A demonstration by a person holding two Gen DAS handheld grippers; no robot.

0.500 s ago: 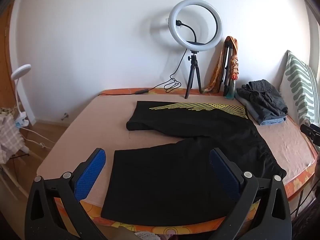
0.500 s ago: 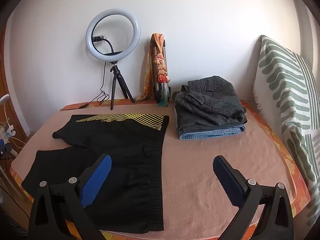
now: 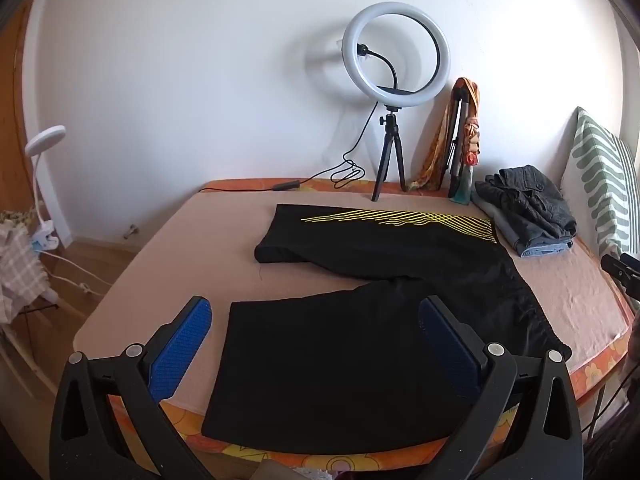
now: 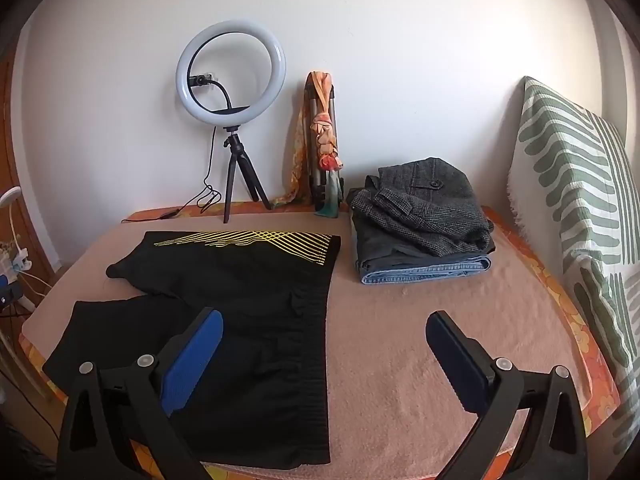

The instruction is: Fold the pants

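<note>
- Almost no change since half a second ago: both views framed nearly as before, black pants lying in the same place.
- Left gripper held over the near edge of the bed, fingers wide apart, nothing between them.
- Seen between those fingers: the near leg of the pants, flat, its hem toward the left and reaching the orange flowered border of the bed.
- Right gripper also held above the bed, fingers wide apart and empty, the left one over the waistband, the right one over bare pink cover.
- Pants spread unfolded on the left part of the bed, waistband toward the right, two legs pointing left and lying apart; yellow lines printed on the far leg.
- Behind the pants, near the wall: ring light on a small black tripod, cable running left.
- Beside it, a folded tripod wrapped in an orange scarf, leaning against the wall.
- To the right of the pants, apart from them: stack of folded clothes, grey on top, blue jeans at the bottom.
- At the far right: green-and-white striped pillow, upright.
- At the far left in the left wrist view: white clip lamp.
</note>
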